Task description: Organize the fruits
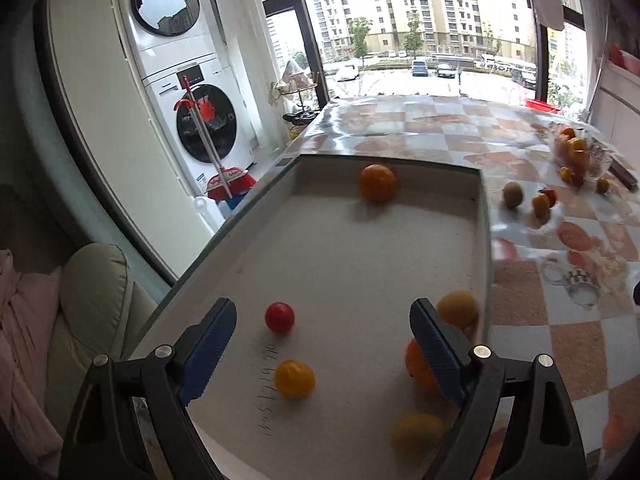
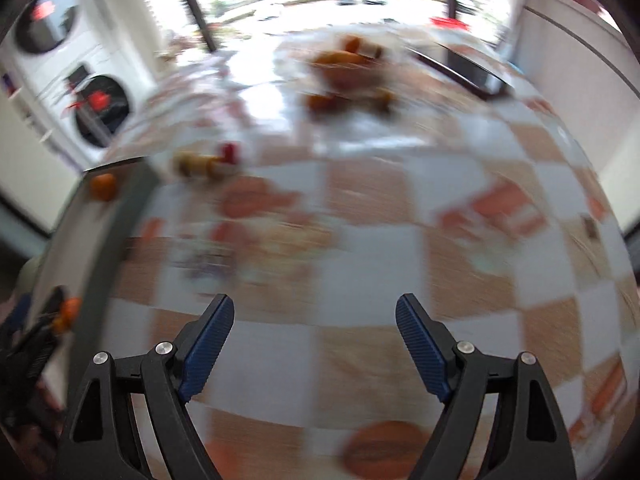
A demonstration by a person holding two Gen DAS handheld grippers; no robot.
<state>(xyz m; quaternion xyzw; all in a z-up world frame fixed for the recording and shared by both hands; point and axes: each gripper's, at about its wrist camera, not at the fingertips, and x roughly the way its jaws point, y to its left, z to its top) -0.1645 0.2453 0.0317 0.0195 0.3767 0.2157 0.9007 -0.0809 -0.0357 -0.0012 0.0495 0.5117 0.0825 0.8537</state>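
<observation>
Six round fruits in shallow grey tray; left gripper and right gripper jaws open, empty.

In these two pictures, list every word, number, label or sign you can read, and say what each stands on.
Handwritten dark marks on the floor of the white tray: digits perhaps, not legible.
Dark panel at the top of the upper washing machine: lettering too small to read.
Sticker low on the lower washing machine: too small.
Right wrist view: too blurred; nothing readable.
</observation>
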